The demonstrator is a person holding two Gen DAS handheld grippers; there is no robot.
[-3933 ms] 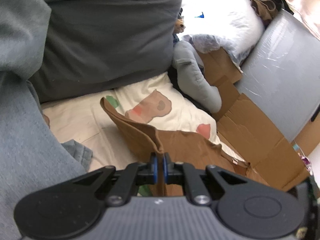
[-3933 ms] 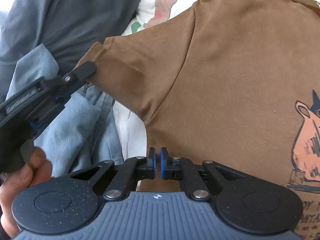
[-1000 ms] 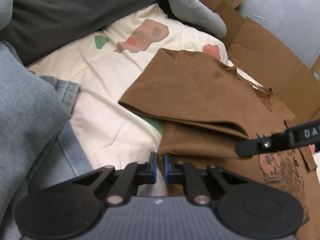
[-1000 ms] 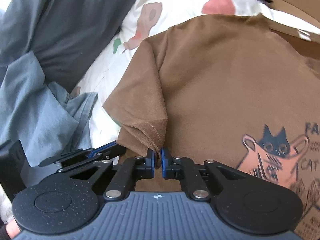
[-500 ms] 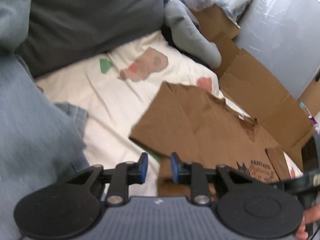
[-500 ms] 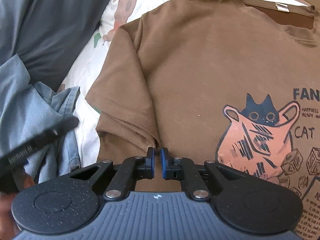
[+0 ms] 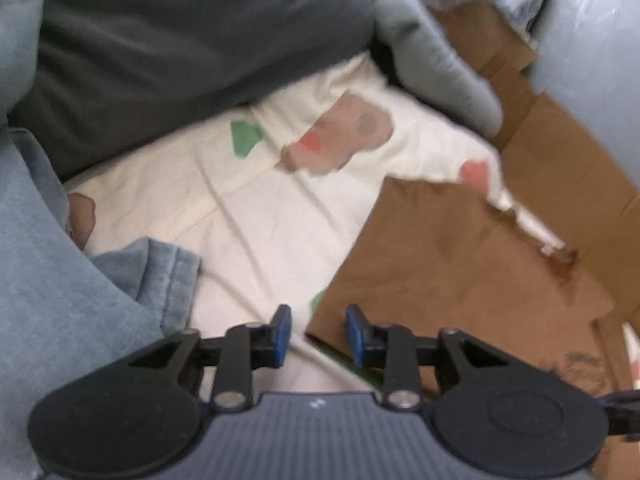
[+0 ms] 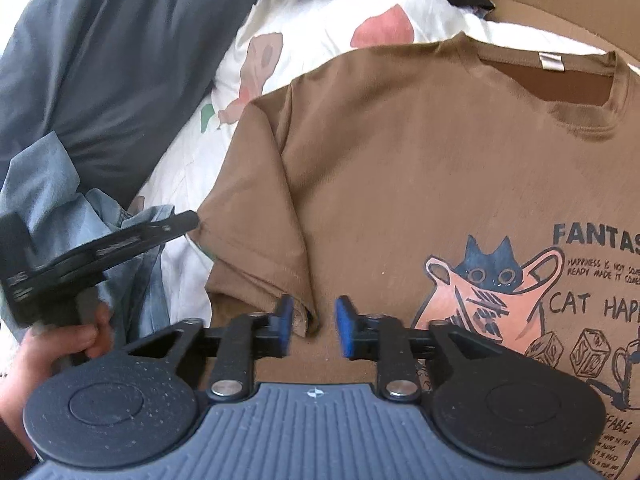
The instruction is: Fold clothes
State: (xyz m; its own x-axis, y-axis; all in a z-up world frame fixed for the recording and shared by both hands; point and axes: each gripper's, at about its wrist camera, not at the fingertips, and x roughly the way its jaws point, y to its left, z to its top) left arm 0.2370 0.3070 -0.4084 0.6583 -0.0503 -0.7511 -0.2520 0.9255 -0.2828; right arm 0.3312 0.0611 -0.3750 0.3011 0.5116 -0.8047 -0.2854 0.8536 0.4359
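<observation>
Both tools have let go. Half a second back the right gripper [image 8: 310, 326] was pinched on the sleeve hem and the left gripper [image 7: 316, 334] only part-spread; now both sets of jaws stand wide, nothing between them.

The brown T-shirt [image 8: 420, 168] lies front-up on the cream printed bedsheet [image 7: 248, 216], cat print showing. Its left sleeve [image 8: 260, 236] is laid in over the body, hem just past the right tool's blue pads. I take the sleeve fold as placed and released, so the side fold or the other sleeve probably comes next.

Orientation: collar [image 8: 560, 76] at the far end beside the cardboard [image 7: 560, 168], hem off the near edge, out of sight. Long axis runs near to far, tilted a little rightward at the far end.

The left tool sits left of the shirt's near-left corner; from the right camera it shows held in a hand [image 8: 52, 356] above blue-grey denim [image 7: 160, 276]. Left view is blurred, so contact with cloth can't be judged. Dark grey bedding [image 7: 192, 40] lies far left.
</observation>
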